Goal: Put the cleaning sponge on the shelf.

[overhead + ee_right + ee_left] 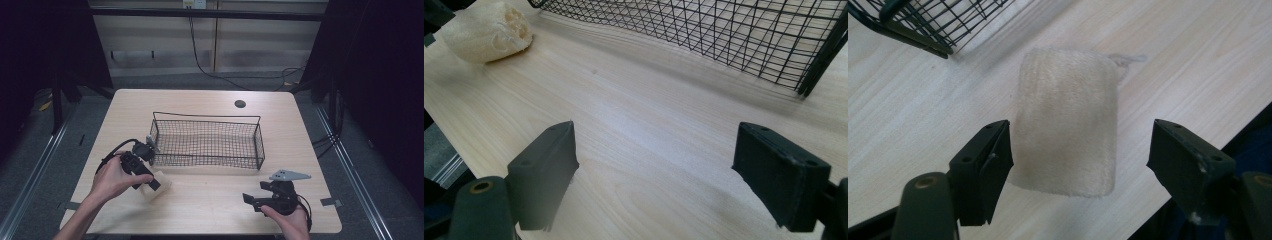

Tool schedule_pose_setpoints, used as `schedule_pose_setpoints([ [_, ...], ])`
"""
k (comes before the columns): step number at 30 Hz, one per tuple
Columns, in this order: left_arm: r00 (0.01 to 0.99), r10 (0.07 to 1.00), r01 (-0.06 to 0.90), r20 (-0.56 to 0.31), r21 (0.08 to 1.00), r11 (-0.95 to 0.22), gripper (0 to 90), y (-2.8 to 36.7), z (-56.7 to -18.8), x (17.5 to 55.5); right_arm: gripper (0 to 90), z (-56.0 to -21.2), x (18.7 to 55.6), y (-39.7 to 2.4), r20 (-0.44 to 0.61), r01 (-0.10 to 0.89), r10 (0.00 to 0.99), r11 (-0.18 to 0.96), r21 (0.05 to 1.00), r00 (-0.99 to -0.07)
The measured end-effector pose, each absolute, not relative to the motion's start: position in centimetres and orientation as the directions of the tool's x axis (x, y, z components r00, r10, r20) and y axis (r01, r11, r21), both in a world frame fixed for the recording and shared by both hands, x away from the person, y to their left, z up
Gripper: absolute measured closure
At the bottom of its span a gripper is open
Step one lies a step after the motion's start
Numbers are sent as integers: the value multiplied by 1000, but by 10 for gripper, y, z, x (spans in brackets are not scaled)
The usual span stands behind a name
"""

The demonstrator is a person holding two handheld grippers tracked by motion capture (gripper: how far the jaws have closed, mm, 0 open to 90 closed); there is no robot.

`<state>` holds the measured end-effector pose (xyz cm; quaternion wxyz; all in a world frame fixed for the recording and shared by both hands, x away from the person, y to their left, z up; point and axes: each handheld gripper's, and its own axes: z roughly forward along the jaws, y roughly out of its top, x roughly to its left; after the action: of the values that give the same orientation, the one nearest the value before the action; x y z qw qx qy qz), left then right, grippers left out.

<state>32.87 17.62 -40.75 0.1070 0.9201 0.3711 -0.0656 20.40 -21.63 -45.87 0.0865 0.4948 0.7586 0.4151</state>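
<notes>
Overhead view, 2 close gripper views

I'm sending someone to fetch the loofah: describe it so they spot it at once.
Find the black wire basket in the middle of the table. Off its front left corner, under the left gripper, lies the loofah. It is a pale beige, fibrous, stubby cylinder, the one soft, light thing among black metal.

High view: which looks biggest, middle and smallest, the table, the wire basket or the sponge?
1. Table, biggest by far.
2. Wire basket, middle.
3. Sponge, smallest, partly hidden under the left tool.
</notes>
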Motion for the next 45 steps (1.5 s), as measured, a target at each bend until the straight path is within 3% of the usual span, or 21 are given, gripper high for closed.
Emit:
schedule_pose_setpoints([
  [33,728,658,674,-193,29,-738,269,162,-444,340,171,-462,206,-213,281,698,818,191,690,-502],
  [45,733,654,669,-185,24,-743,284,157,-449,337,171,-462,206,-213,282,703,821,191,685,-497],
])
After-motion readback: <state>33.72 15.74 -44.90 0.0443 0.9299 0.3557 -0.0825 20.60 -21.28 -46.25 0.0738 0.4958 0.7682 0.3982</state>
